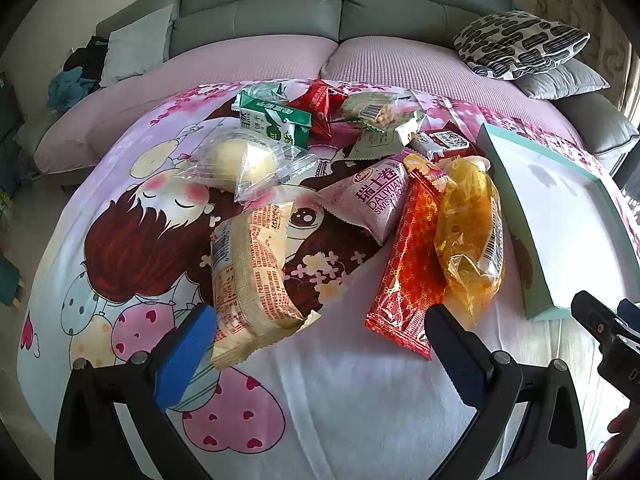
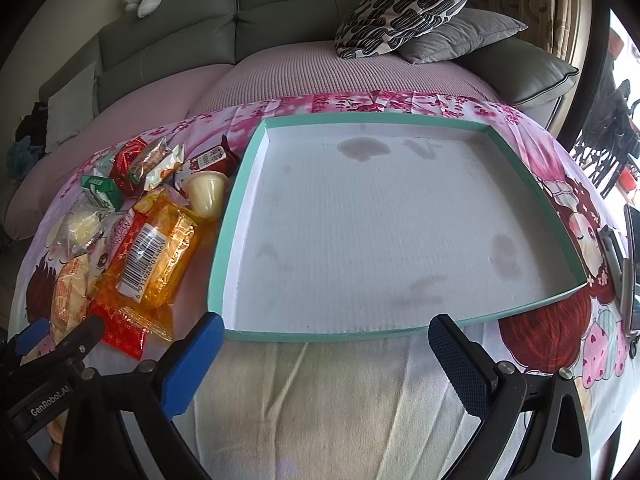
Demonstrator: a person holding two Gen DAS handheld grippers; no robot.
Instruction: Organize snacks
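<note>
Snacks in assorted wrappers (image 1: 360, 184) are heaped on the cartoon-print cloth (image 1: 344, 392), just left of the empty teal-rimmed white tray (image 2: 240, 184). One packet should be pinched mid-body. Both the left gripper (image 1: 320, 340) and right gripper (image 2: 326, 344) are held wide, empty. A grey sofa (image 1: 340, 4) stands behind.

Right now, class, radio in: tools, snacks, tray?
Left tool open, empty. Right tool open, empty. Snacks all piled beside tray, none inside. Nothing blocking.
</note>
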